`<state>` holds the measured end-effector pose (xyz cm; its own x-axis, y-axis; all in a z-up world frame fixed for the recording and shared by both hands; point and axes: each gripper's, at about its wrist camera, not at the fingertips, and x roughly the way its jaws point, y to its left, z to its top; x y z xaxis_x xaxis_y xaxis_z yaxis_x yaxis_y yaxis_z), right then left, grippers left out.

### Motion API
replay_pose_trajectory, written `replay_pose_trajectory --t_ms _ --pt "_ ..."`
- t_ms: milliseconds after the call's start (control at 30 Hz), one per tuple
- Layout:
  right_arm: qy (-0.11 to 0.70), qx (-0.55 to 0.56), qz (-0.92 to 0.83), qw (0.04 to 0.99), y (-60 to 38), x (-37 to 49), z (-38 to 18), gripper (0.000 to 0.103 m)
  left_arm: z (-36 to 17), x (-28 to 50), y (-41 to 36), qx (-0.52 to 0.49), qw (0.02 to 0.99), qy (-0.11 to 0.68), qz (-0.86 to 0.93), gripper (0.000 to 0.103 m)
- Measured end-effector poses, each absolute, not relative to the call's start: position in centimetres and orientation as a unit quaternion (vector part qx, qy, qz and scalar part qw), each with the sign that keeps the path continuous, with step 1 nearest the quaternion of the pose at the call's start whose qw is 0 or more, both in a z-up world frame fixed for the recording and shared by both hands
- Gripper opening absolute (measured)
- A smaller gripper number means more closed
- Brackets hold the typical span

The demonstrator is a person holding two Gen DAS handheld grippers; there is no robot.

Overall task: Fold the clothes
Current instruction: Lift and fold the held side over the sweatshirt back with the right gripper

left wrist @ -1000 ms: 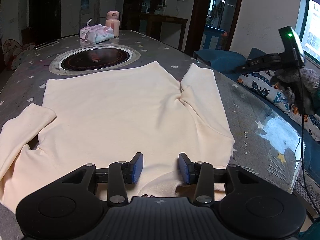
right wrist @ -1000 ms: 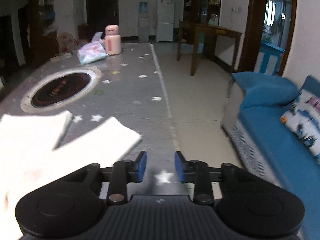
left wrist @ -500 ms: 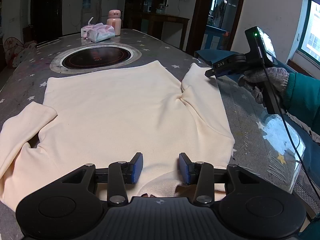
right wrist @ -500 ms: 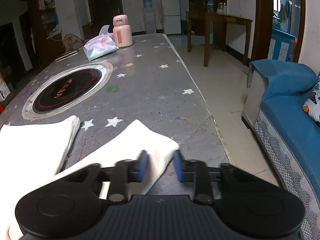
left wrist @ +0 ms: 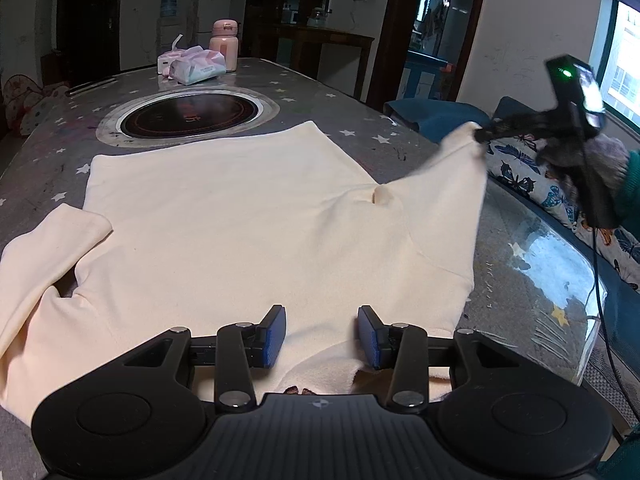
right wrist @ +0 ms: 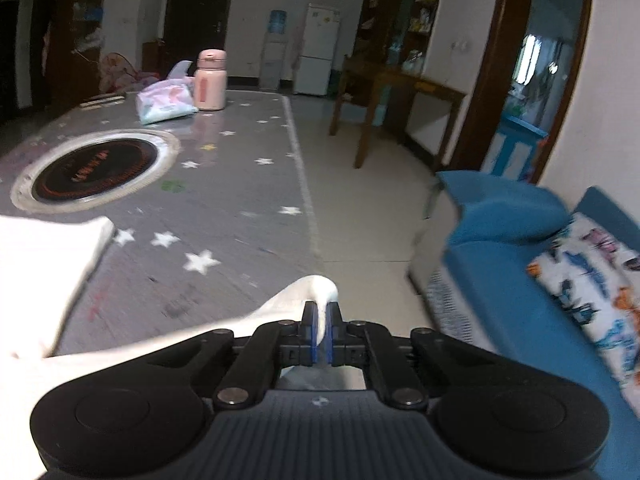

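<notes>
Our cream sweater (left wrist: 248,224) lies spread flat on the star-patterned counter (left wrist: 400,152), its collar at the near edge. Our right tongs (right wrist: 320,334) are clamped on its right sleeve (left wrist: 448,184), lifted over the right edge. Our left tongs (left wrist: 322,334) hover half-open above the collar, gripping nothing.

We found the sweater's (left wrist: 224,236) left sleeve cut off at the frame's left edge, its collar hidden behind the left gripper (left wrist: 322,336).

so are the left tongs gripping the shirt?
No. The left tongs stand open over the cream shirt, pads apart from the fabric.
</notes>
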<state>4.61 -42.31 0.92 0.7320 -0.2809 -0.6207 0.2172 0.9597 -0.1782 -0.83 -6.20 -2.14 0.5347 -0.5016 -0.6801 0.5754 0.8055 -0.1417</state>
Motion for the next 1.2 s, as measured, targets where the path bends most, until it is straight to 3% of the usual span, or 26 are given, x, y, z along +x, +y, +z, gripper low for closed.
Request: replay_pose_trajectory --t_ms 367,733,1000,1200 --pt "0.390 -0.065 -0.171 0.902 -43.7 1.6 -1.2 0.007 -2.0 -1.2 -5.5 0.048 0.862 0.378 -0.333 0.044" --pt "0.392 -0.034 0.034 0.919 -36.1 2.3 -0.3 0.028 -1.1 -0.5 -4.1 0.028 0.867 0.381 -0.320 0.045" --pt "0.404 -0.039 0.047 0.913 -34.7 2.9 -1.2 0.037 0.4 3.2 1.1 0.009 0.914 0.357 -0.194 0.044" --pt "0.390 -0.039 0.098 0.915 -32.1 2.5 0.2 0.038 0.0 6.3 1.5 0.068 0.928 0.344 -0.122 0.044"
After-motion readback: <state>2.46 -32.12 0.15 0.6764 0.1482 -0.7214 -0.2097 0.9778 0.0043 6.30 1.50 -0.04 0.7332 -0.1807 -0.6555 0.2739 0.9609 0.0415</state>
